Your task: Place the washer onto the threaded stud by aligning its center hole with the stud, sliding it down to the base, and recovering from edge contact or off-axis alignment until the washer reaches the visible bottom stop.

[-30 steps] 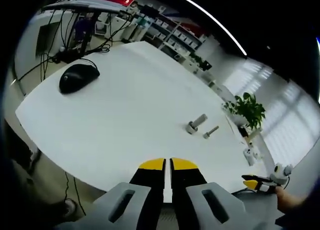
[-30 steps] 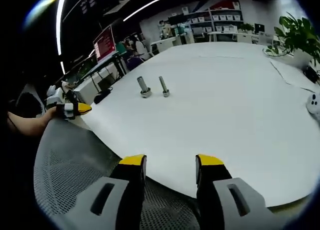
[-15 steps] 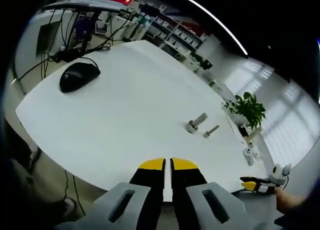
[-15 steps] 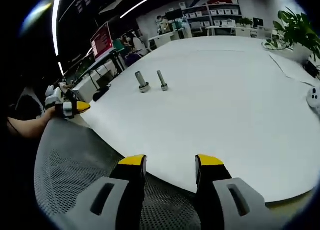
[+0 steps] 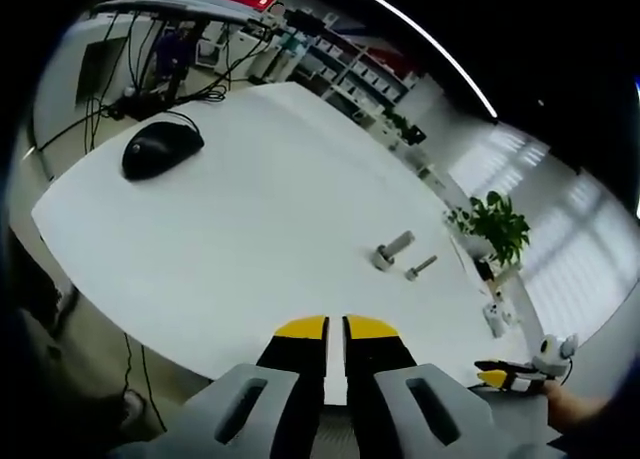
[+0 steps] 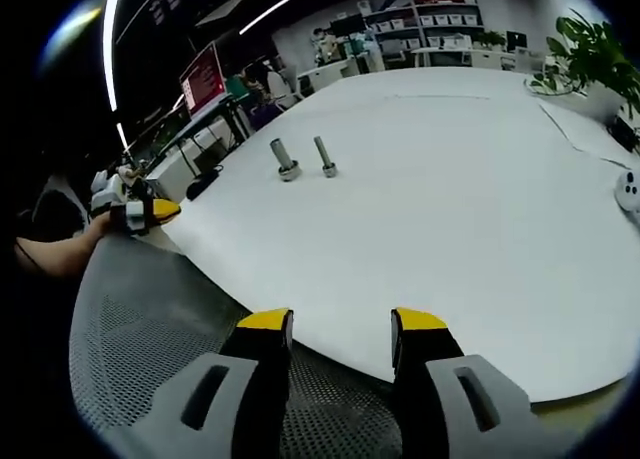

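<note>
Both cams low at table (image 5: 250, 229) edge, facing across from opposite sides, sharing two far studs (image 6: 285, 161).

My right gripper (image 6: 340, 324) hangs with yellow-tipped jaws spread apart over the near edge of the white table (image 6: 470, 209). Two upright grey metal threaded studs (image 6: 285, 160) stand far across it. The left gripper (image 6: 150, 214) shows at left, above a grey mesh chair (image 6: 140, 329).
</note>
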Available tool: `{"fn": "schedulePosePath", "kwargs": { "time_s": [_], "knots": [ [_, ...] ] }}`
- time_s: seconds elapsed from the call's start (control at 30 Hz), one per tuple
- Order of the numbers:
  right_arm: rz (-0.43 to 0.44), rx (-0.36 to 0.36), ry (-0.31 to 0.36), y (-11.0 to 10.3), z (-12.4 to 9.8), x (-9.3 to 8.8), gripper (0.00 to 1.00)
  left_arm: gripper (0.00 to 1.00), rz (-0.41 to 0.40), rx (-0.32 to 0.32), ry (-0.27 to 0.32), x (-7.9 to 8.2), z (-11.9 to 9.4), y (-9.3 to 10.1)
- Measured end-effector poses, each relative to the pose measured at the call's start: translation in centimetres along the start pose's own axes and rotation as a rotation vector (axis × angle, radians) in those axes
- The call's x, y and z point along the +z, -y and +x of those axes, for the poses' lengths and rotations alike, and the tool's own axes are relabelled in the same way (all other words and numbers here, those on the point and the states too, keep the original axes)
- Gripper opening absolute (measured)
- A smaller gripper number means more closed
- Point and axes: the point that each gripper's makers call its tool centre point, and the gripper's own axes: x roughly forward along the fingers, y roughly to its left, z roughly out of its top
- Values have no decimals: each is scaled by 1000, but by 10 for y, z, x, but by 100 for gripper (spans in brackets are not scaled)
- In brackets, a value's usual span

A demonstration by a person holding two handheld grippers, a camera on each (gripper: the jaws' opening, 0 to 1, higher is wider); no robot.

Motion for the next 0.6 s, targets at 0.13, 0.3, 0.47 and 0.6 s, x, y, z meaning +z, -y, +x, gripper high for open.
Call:
{"fn": "schedulePosePath", "kwargs": {
  "time_s": [0.13, 0.3, 0.47, 0.6],
  "knots": [
    [-3, 5, -17, -1, 0, -3, 41, 3, -2, 2, 8, 1, -1, -1],
    [-11, 12, -36, -2, 2, -4, 42, 3, -21, 0, 19, 3, 0, -1],
    [-3, 16, -40, -2, 2, -6, 41, 3, -24, -2, 23, 3, -1, -1],
    [0, 15, -42, -1, 2, -7, 41, 3, -29, -3, 25, 3, -1, 0]
  ]
}}
